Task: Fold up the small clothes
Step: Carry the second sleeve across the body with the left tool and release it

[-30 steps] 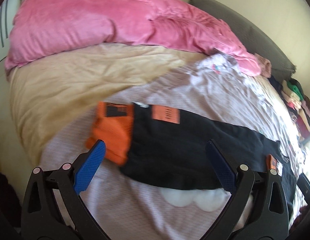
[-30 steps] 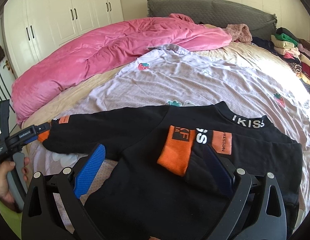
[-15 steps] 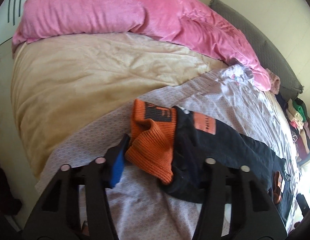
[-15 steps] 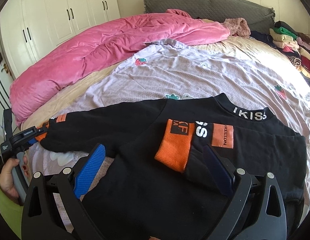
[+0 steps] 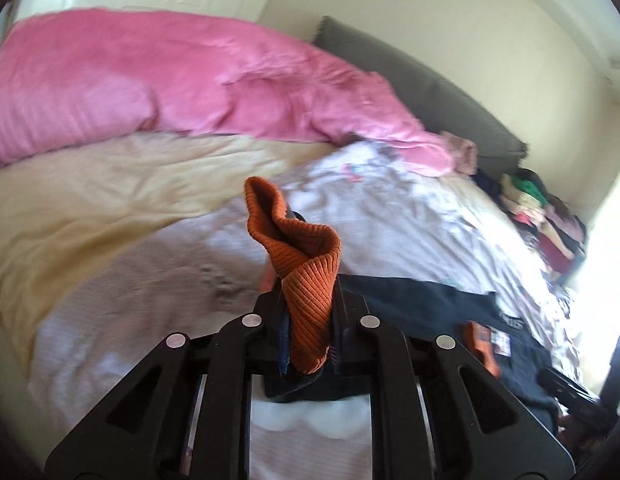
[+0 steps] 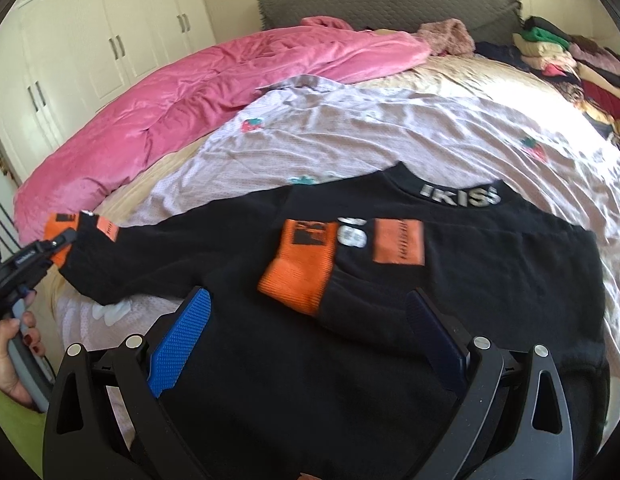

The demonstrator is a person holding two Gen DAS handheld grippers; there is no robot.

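The left hand-held gripper [image 5: 307, 332] has just been closing, and its jaws now pinch the orange cuff [image 5: 297, 248] of the black sweater [image 6: 390, 300]. The sweater lies on the bed [image 6: 390, 128]. The right hand-held gripper [image 6: 305, 340] is wide open above the sweater, holding nothing.
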